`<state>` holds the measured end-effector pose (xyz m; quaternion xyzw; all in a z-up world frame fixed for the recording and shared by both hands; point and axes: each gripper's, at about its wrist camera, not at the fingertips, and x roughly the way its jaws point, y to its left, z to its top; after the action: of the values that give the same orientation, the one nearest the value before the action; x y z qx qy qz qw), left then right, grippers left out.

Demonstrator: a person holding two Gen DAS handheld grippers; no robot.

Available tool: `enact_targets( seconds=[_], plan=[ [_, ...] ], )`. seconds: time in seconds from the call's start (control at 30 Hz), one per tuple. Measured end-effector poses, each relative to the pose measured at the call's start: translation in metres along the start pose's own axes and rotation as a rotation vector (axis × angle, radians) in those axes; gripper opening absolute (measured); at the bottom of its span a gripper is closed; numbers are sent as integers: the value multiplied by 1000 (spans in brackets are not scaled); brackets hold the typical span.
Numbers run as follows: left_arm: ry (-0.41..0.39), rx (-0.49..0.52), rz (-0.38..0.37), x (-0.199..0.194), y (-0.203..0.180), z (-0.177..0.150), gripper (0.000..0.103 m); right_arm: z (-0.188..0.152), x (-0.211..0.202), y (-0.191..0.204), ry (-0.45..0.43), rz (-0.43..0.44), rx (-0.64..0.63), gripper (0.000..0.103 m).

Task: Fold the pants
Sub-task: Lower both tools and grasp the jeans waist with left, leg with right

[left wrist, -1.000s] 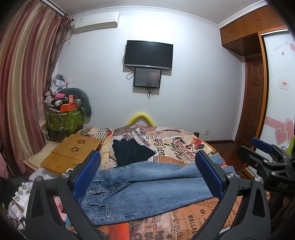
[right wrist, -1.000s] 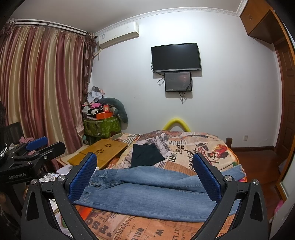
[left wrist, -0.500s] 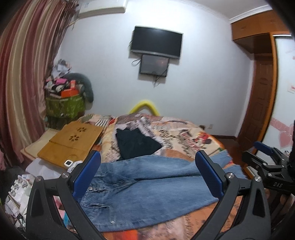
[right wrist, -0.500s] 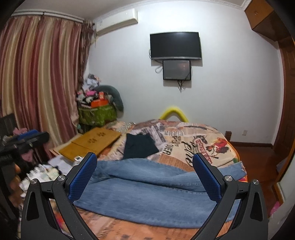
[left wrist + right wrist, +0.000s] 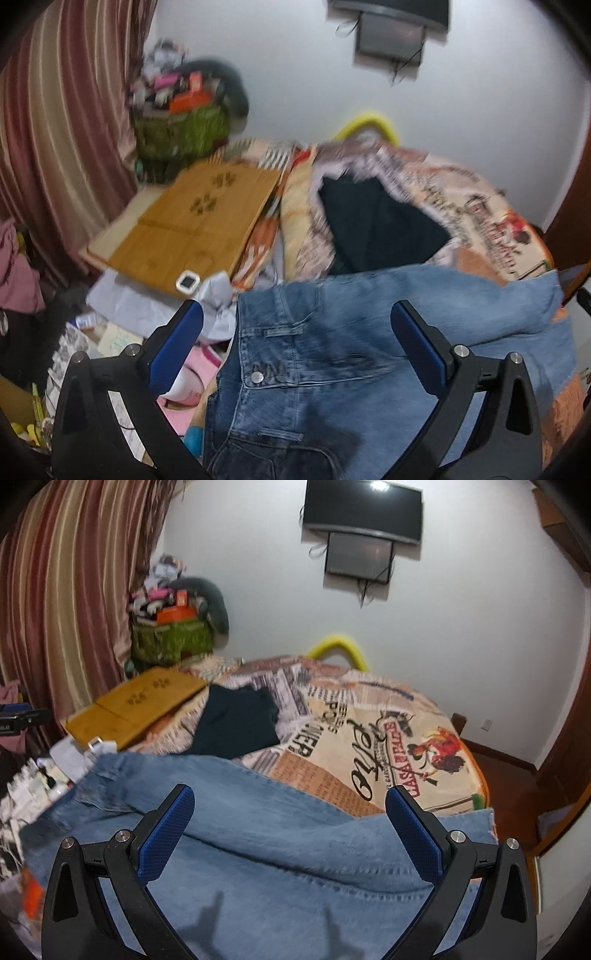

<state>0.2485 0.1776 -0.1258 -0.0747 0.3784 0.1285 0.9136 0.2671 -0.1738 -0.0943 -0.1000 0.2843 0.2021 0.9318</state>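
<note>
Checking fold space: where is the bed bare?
Bare bedspread lies right of the black garment, beyond the jeans. Crowded: wooden board and the clutter left of the waistband.

Under your grippers the jeans (image 5: 332, 354) are faded blue denim, coarse-woven, with a shiny metal waist button (image 5: 257, 377). Your left gripper (image 5: 295, 347) is matt black plastic; its finger pads (image 5: 177, 347) are textured blue rubber. At left of frame, the lap desk (image 5: 192, 214) is smooth wood. The bedspread (image 5: 369, 738) is printed cloth.
</note>
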Motion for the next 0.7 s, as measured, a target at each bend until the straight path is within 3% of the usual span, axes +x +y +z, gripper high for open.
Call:
enact_targets(
  seconds=[0.1, 0.23, 0.5, 0.7],
  plan=[
    [117, -12, 10, 51, 11, -1, 85, 0, 33, -14, 68, 46, -5, 102],
    [221, -17, 31, 98, 19, -9, 75, -2, 74, -31, 157, 115, 28, 101],
    [334, 20, 94, 173, 21, -20, 72, -9, 153, -47, 342, 195, -1, 98],
    [401, 56, 109, 218, 16, -29, 67, -11, 196, -49, 417, 266, 5, 87]
  ],
)
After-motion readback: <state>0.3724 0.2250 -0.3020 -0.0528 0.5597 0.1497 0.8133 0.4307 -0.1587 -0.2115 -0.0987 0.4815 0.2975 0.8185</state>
